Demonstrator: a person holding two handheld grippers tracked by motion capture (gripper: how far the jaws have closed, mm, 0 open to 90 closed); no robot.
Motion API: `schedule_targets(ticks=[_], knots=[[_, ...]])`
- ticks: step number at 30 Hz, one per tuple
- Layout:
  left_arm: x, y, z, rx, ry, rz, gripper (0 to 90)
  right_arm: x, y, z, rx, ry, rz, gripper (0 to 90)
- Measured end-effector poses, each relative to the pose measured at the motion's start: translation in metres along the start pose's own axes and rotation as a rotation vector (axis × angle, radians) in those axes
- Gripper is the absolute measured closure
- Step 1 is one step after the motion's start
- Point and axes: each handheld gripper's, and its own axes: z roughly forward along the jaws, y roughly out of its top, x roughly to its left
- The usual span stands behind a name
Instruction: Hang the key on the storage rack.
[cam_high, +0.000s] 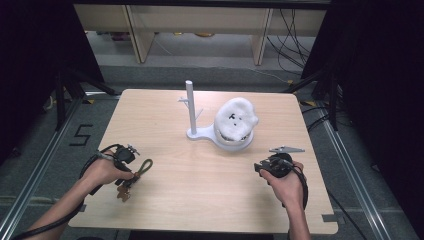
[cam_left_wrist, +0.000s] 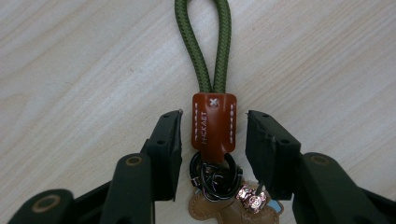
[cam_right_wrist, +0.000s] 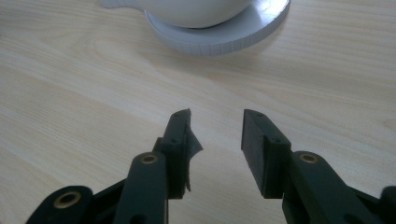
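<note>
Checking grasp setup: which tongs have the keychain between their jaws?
The left tongs: jaws either side of the keychain's brown leather tab, not touching. The right tongs are empty.

In the left gripper view the brown leather charm (cam_left_wrist: 229, 211) runs off the bottom edge; its shape, possibly a bear, stays unclear beneath the dark rings (cam_left_wrist: 215, 175).

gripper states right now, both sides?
Left gripper: open, jaws either side of the keychain's brown leather tab, pads not touching it.
Right gripper: open, holding nothing.
</note>
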Motion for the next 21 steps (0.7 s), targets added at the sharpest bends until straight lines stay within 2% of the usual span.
schedule_targets(ticks=[1, 3, 6, 7, 11, 15, 17, 21], knots=[[0.0004, 0.0005, -0.0001, 0.004, -0.001, 0.008, 55.8, 0.0008, 0.0002, -0.0006, -0.001, -0.002, 0.006, 63.4], [0.0000, 0.0012, 0.0009, -0.003, -0.004, -0.003, 56.4, 0.0009, 0.0003, -0.0007, -0.001, 0.001, 0.004, 63.4], [0.0019, 0.0024, 0.0020, 0.024, -0.004, 0.018, 57.7, 0.0013, -0.0001, -0.0005, 0.002, 0.010, 0.005, 63.4], [0.0022, 0.0025, 0.0020, 0.029, -0.005, 0.020, 58.0, -0.0008, 0.0000, 0.0013, -0.016, 0.014, -0.023, 63.4], [0.0041, 0.0034, 0.0025, 0.044, -0.007, 0.029, 58.5, 0.0019, -0.0001, 0.0003, 0.004, 0.011, 0.009, 63.2], [0.0017, 0.0041, 0.0051, 0.048, 0.004, 0.048, 59.9, 0.0013, 0.0001, 0.0003, -0.001, 0.018, -0.002, 63.1], [0.0010, 0.0051, 0.0058, 0.058, 0.008, 0.072, 60.3, 0.0016, -0.0002, 0.0000, 0.005, 0.021, -0.002, 62.9], [0.0011, 0.0065, 0.0084, 0.066, 0.009, 0.072, 60.9, 0.0033, -0.0003, 0.0002, 0.004, 0.020, 0.008, 62.7]])
